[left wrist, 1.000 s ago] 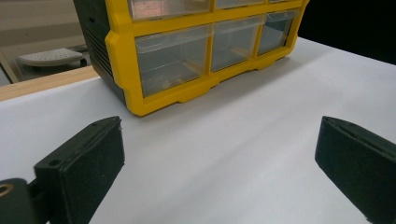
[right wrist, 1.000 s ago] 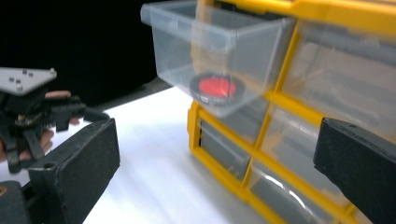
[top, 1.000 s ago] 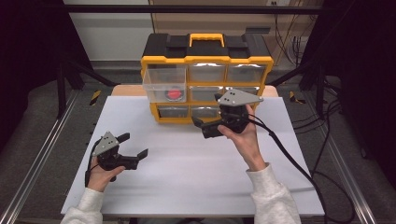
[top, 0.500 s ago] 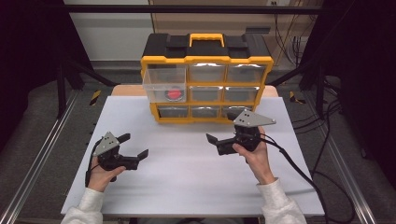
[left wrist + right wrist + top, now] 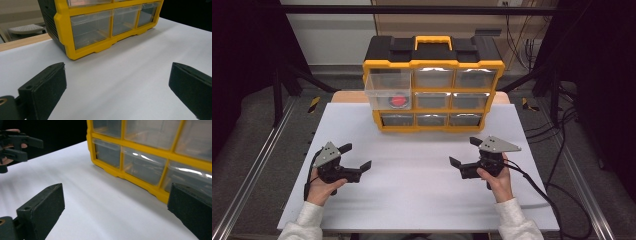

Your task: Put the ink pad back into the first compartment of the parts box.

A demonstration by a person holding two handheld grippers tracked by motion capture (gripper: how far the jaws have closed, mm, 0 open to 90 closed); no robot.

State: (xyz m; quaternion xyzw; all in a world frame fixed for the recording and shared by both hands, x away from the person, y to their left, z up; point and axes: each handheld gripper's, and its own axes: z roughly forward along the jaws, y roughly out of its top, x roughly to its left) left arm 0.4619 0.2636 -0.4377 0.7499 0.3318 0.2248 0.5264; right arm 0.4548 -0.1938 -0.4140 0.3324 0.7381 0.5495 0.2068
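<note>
A drawer cabinet is set at the far middle of the table, with three rows of three drawers faced toward the near edge. The top-left drawer is pulled out past the others, and a small round item is seen inside it. The left gripper is held low over the near-left of the table, the right gripper over the near-right, well apart, both in front of the cabinet and clear of it.
</note>
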